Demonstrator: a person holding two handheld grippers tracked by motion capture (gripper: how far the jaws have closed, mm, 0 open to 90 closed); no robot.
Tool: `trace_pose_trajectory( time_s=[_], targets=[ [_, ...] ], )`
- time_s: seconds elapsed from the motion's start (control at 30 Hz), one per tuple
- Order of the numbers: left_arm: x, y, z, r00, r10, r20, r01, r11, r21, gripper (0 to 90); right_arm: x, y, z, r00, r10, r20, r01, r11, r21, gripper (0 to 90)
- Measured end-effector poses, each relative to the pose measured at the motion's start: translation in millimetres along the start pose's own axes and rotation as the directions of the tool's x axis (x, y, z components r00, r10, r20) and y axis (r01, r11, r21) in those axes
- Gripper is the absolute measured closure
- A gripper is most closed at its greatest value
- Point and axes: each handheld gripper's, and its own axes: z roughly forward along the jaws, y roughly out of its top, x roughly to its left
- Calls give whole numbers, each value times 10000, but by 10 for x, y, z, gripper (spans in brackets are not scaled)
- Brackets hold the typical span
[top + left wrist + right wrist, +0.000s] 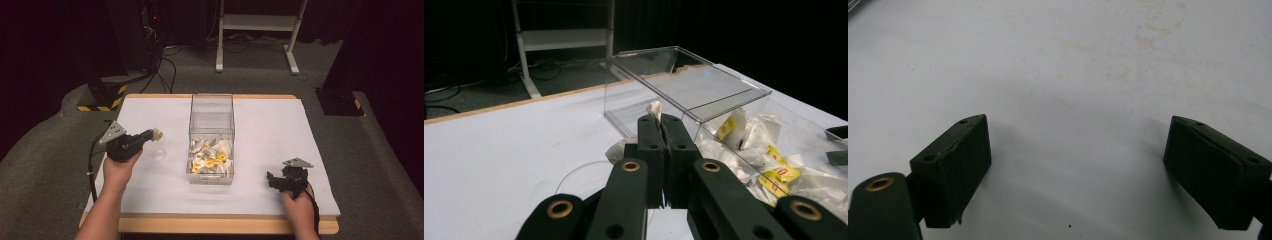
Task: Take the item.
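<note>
My left gripper (151, 134) is left of the clear plastic box (212, 131) and above the table, shut on a small white sachet (158, 134). In the left gripper view the jaws are pressed together at the tip (663, 121), and a corner of the white sachet (654, 108) sticks out above them. A small clear round dish (160, 154) lies on the table just below and in front of that gripper; its rim (574, 175) shows faintly. The box (684, 85) holds several white and yellow sachets (774, 170). My right gripper (272, 180) rests near the front right of the table, open over bare white surface (1078, 165).
The white table cover (270, 125) ends at a wooden front edge (225, 224). Beyond the table are a grey carpet, cables and a white desk frame (255, 30). A black stand with yellow stripes (102, 95) sits off the far left corner.
</note>
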Motion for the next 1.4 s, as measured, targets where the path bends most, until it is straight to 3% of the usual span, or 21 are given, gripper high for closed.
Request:
trace_pose_trajectory(
  time_s=[0.5, 0.9, 1.23, 1.37, 1.4],
  targets=[
    [98, -59, 94, 9993, -62, -355, 78, 9990, 438, 881, 0, 0, 0, 10000, 7, 2, -7, 10000, -5, 116],
    [181, -217, 160, 9977, -375, -561, 421, 9956, 834, 881, 0, 0, 0, 10000, -1, 2, 1, 10000, 0, 116],
    [187, -220, 184, 9974, -428, -572, 476, 9952, 851, 879, 0, 0, 0, 10000, 0, 4, 0, 10000, -2, 116],
    [176, -218, 191, 9972, -397, -627, 452, 9950, 887, 796, 0, 0, 0, 10000, -6, -1, 6, 10000, -4, 116],
    [175, -218, 191, 9969, -394, -680, 457, 9947, 924, 728, 0, 0, 0, 10000, -9, 0, 9, 10000, -5, 116]
  ],
)
